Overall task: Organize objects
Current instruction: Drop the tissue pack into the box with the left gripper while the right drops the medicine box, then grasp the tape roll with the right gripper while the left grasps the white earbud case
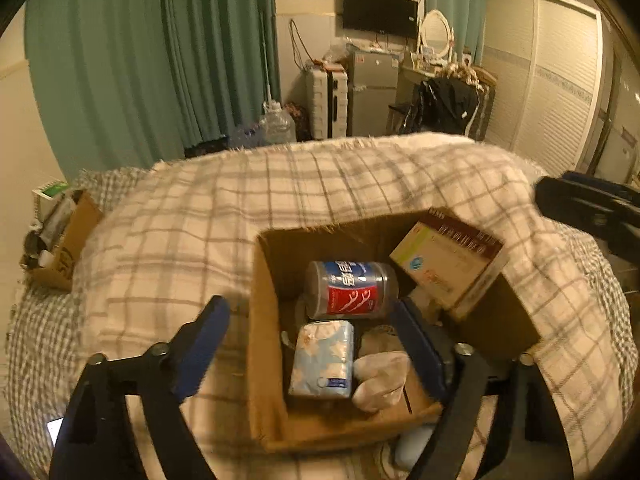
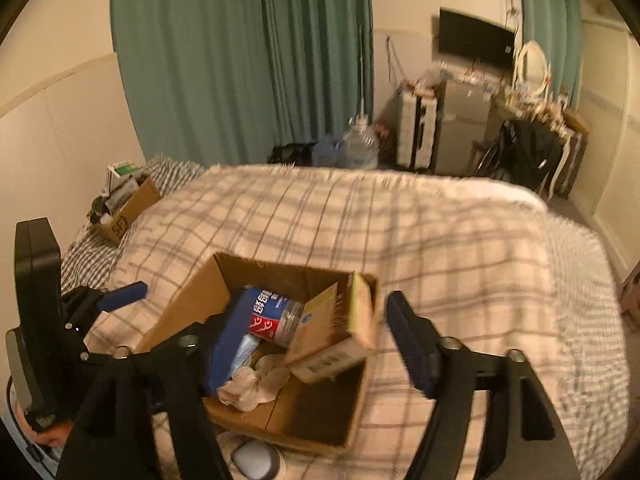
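Observation:
An open cardboard box (image 1: 264, 344) sits on the plaid blanket. Inside lie a clear jar with a blue and red label (image 1: 352, 290), a blue floral tissue pack (image 1: 322, 360) and a crumpled white cloth (image 1: 380, 380). A pale carton (image 1: 448, 264) leans tilted on the box's right rim. My left gripper (image 1: 310, 344) is open and straddles the box's left wall, one finger outside, one inside. My right gripper (image 2: 318, 342) is open around the carton (image 2: 336, 332), with a gap at each pad. The box (image 2: 180, 304) is below it, the jar (image 2: 276, 320) partly hidden.
A plaid blanket (image 1: 320, 192) covers the bed. A second cardboard box (image 1: 68, 240) with clutter stands at the far left by the wall. A white round object (image 2: 254, 458) pokes out under the near box. Beyond the bed are a water jug (image 1: 278, 124), a suitcase and a small fridge.

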Demonstrator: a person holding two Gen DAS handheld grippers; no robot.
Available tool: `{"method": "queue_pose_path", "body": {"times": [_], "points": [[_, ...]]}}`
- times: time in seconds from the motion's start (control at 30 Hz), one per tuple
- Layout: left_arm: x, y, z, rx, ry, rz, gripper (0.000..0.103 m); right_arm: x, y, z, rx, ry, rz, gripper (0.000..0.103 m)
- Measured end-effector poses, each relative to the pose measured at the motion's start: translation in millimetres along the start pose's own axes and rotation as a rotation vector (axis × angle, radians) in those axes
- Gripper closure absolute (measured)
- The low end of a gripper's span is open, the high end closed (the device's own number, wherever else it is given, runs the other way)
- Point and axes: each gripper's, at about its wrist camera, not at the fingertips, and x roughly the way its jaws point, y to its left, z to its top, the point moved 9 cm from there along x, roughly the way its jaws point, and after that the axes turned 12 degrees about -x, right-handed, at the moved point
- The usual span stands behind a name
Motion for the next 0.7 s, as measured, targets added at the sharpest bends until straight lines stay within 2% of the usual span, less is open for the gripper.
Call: {"method": "queue_pose_path", "body": {"times": [0.03, 0.07, 0.2, 0.27, 0.37, 0.53, 0.63, 0.7], "points": [[-7.9, 2.5, 1.4, -0.003, -0.011, 0.002, 0.003, -10.3, 0.5, 2.1, -0.005, -0.014, -0.008, 0.018], [-19.0, 6.0, 2.4, -0.008, -0.027, 0.008, 0.0, -24.6, 2.4, 3.9, -0.013, -0.031, -0.015, 0.015], [-55.8, 19.5, 0.7, -0.018, -0.067, 0.025, 0.0, -70.9, 10.7, 0.6, -0.048, -0.068, -0.05, 0.002], [-72.8, 27.9, -8.5, -0.022, -0.076, 0.038, 0.0, -92.9, 20.1, -9.9, -0.068, -0.081, -0.064, 0.0], [-91.2, 43.5, -27.3, -0.034, -0.094, 0.077, 0.0, -103.8, 31.8, -31.3, -0.069, -0.063, -0.072, 0.0], [-92.2, 70.1, -71.0, -0.079, -0.063, 0.141, 0.0, -88.9, 53.1, -82.0, -0.069, 0.006, -0.078, 0.0], [-75.2, 82.1, -97.2, -0.128, -0.025, 0.147, 0.0, -57.5, 68.5, -108.5, -0.07, 0.085, -0.056, 0.0], [-58.6, 87.8, -111.7, -0.121, 0.03, 0.161, 0.0, -29.9, 80.6, -121.7, -0.113, 0.14, -0.071, 0.0]]}}
